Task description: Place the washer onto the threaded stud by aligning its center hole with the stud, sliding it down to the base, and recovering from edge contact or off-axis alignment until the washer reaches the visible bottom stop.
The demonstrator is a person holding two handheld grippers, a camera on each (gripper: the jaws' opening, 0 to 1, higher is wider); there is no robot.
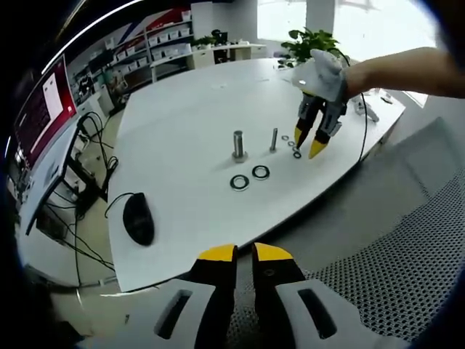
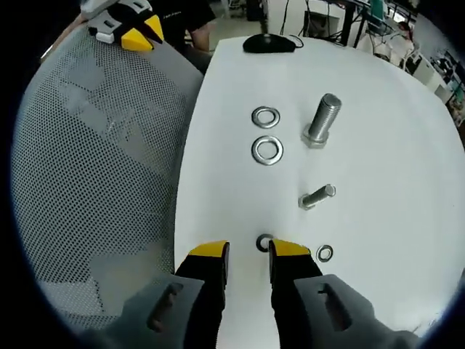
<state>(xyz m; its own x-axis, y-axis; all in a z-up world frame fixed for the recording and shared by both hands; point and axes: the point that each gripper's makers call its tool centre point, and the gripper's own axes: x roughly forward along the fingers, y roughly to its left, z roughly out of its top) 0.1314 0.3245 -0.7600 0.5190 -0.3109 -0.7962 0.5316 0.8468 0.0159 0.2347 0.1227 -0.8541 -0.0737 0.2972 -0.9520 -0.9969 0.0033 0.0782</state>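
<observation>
A small metal washer (image 2: pixel 264 242), a flat grey ring, lies on the smooth white table (image 2: pixel 392 131), directly ahead of the right gripper (image 2: pixel 249 251); its near edge is cut off by the gripper's yellow-tipped black jaws, which stand a narrow gap apart with nothing between them. Whether a jaw tip touches the ring cannot be told. Just to its right lies a second small washer (image 2: pixel 325 253). Farther on, the slim threaded stud (image 2: pixel 317 196) stands on its head, bare, its shank grey and finely ridged. Beyond it stands a thicker bolt (image 2: pixel 322 120) with a hexagonal head at its base. Left of that bolt two larger washers (image 2: pixel 267 134) lie flat, one behind the other, bright and rounded at the rim. A black computer mouse (image 2: pixel 269 43) sits at the far edge, its cable partly out of frame. Left of the table is a grey perforated mesh chair back (image 2: pixel 94 160).

In the left gripper view, the left gripper (image 1: pixel 244 254) hangs off the near table edge, jaws nearly closed and empty. The right gripper (image 1: pixel 308 142), gripped by a white-gloved hand (image 1: pixel 325 73), points down at the small washers (image 1: pixel 292 147), too small there to resolve singly. A potted plant (image 1: pixel 312 45) stands beyond the far edge.
</observation>
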